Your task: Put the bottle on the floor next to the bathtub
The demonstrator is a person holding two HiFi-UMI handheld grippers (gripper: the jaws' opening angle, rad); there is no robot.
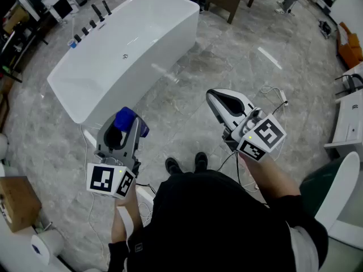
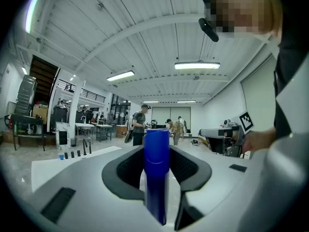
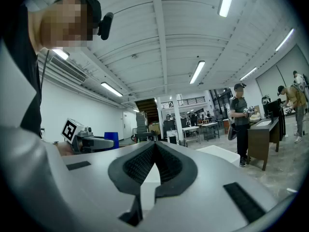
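White bathtub point(image 1: 164, 50) lies ahead; left claw point(image 1: 123, 124) grips the blue bottle point(image 1: 126, 117), right claw point(image 1: 214, 99) clenched empty.

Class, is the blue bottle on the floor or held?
Held: the left gripper clamps the blue bottle upright between its jaws, off the floor.

The fingers point(image 2: 195, 164) of the left gripper point(image 2: 157, 151) clasp an upright blue bottle point(image 2: 157, 182), white bathtub point(image 2: 72, 162) beyond at left.

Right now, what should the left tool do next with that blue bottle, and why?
Probably lower it toward the floor beside the bathtub: the left tool grips the bottle in mid-air, with the bathtub just ahead.
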